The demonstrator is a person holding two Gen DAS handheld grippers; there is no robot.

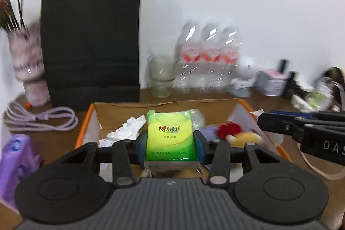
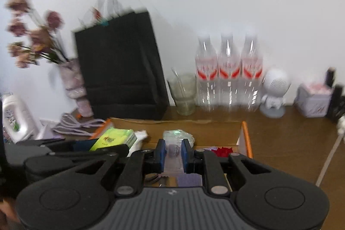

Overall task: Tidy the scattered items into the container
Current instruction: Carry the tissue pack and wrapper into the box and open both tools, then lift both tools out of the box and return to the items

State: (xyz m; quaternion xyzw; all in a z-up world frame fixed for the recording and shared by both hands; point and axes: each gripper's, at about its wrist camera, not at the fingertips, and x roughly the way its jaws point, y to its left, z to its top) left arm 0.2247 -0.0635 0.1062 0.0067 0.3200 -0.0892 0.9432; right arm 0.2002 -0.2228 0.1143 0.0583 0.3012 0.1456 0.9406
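My left gripper is shut on a green tissue pack and holds it over the open cardboard box with orange edges. The pack also shows in the right wrist view. My right gripper is shut on a clear plastic packet with something purple inside, above the same box. In the box lie crumpled white paper, a red and yellow plush toy and a purple item. The right gripper's arm shows at the right of the left wrist view.
A black paper bag, a vase of dried flowers, a glass jar and three water bottles stand along the wall. A purple cable and a purple packet lie left of the box. A white figurine stands at right.
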